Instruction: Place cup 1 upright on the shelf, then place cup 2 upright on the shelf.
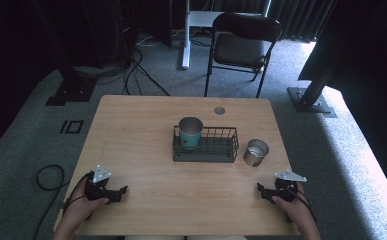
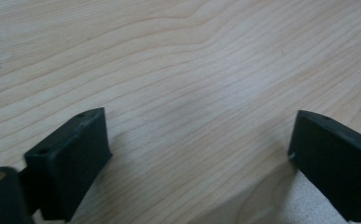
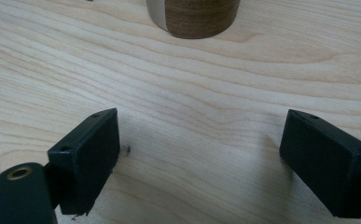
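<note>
both tongs, left tongs [image 1: 112,192] and right tongs [image 1: 268,192], are resting spread and empty on the counter [image 1: 146,125]; next, the right is likely reaching far for the steel cup [image 1: 256,152]

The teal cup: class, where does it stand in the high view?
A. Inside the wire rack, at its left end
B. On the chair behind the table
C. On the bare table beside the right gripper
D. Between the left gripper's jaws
A: the teal cup stands upright inside the wire rack, at its left end, far from both grippers.
</note>
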The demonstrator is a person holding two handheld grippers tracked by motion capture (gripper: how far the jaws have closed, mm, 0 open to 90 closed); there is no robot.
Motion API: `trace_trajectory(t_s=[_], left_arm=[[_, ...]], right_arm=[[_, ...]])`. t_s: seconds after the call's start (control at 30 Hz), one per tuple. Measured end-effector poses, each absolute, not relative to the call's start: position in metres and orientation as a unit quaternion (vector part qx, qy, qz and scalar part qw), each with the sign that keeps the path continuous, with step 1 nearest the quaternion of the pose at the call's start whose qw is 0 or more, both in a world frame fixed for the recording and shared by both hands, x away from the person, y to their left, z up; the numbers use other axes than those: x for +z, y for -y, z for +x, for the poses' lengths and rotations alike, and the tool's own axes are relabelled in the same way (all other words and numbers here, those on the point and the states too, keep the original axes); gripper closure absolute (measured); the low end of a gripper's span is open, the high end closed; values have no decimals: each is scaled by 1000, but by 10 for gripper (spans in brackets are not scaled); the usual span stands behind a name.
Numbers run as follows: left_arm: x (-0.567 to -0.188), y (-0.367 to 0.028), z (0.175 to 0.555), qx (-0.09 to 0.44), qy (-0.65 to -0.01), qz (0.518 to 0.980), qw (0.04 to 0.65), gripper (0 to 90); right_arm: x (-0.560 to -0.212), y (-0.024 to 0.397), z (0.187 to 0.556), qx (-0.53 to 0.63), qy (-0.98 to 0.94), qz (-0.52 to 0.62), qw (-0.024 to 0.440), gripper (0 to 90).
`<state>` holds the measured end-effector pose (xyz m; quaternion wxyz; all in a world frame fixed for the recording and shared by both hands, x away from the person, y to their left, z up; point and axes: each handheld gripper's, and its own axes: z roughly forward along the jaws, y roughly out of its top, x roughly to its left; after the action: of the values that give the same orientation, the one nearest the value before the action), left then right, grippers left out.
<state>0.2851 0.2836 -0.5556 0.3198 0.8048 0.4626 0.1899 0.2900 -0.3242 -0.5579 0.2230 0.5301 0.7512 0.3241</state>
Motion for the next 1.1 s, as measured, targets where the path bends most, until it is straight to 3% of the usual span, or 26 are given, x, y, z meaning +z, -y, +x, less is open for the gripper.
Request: trace_trajectory(t_s=[1.1], left_arm=[[-556, -279, 281, 193, -469, 801, 319, 33]], right_arm=[[-558, 324, 288, 328, -758, 520, 218, 118]])
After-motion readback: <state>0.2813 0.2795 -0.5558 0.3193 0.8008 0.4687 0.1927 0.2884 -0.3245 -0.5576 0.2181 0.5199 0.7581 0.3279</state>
